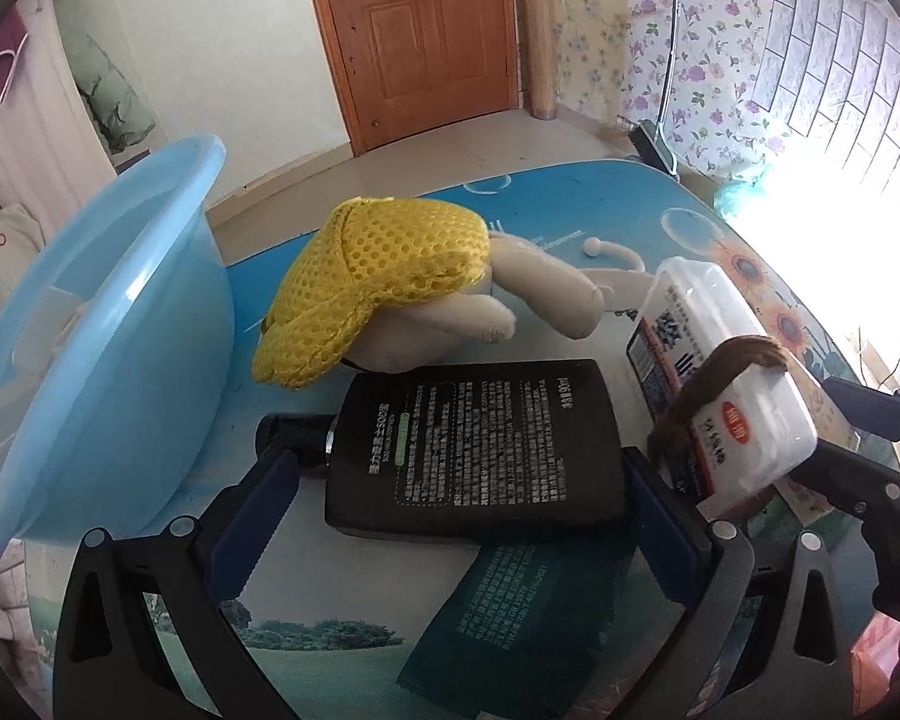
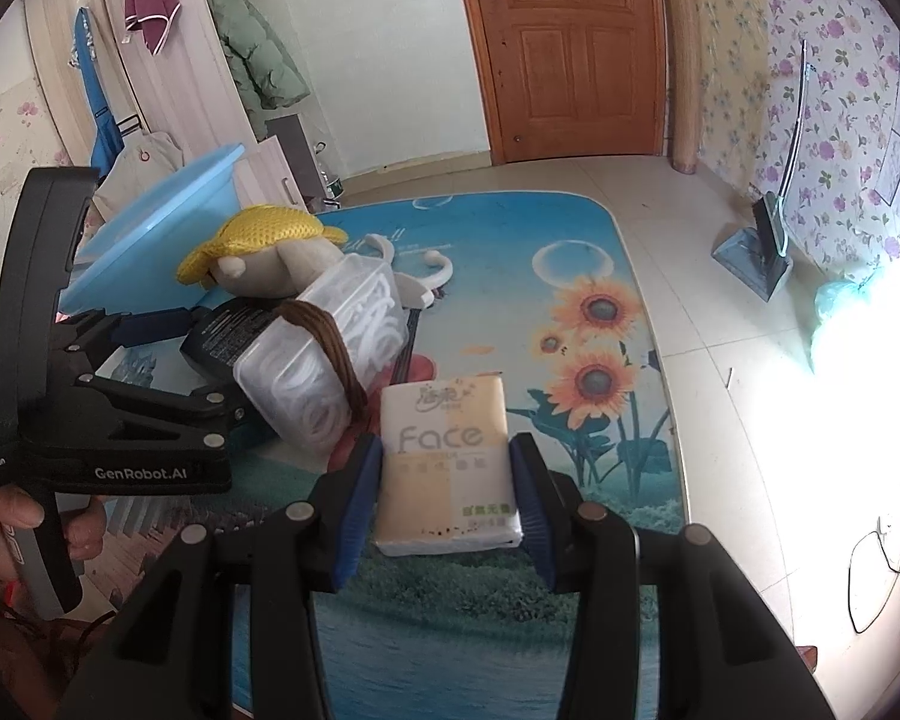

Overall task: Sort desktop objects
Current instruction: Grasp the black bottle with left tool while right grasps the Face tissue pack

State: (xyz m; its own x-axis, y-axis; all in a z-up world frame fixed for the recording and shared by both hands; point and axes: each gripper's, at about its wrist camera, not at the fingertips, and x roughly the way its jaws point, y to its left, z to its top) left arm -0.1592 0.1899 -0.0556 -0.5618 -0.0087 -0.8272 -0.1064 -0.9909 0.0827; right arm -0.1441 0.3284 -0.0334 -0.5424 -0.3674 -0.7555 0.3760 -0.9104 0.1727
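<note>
My left gripper (image 1: 459, 474) is open, its blue-padded jaws on either side of a flat black bottle (image 1: 480, 450) that lies on a dark green packet (image 1: 522, 618). Whether the pads touch the bottle I cannot tell. My right gripper (image 2: 447, 489) is shut on a cream "Face" tissue pack (image 2: 447, 468), held just above the table. A clear plastic box (image 2: 324, 354) with a brown hair tie (image 2: 330, 336) around it leans between the two; it also shows in the left wrist view (image 1: 720, 372). A plush toy in a yellow mesh hat (image 1: 384, 282) lies behind the bottle.
A light blue plastic basin (image 1: 90, 360) stands at the table's left side. A white hook (image 1: 612, 255) lies behind the toy. The table (image 2: 600, 300) has a printed sunflower cover. The floor drops off to the right.
</note>
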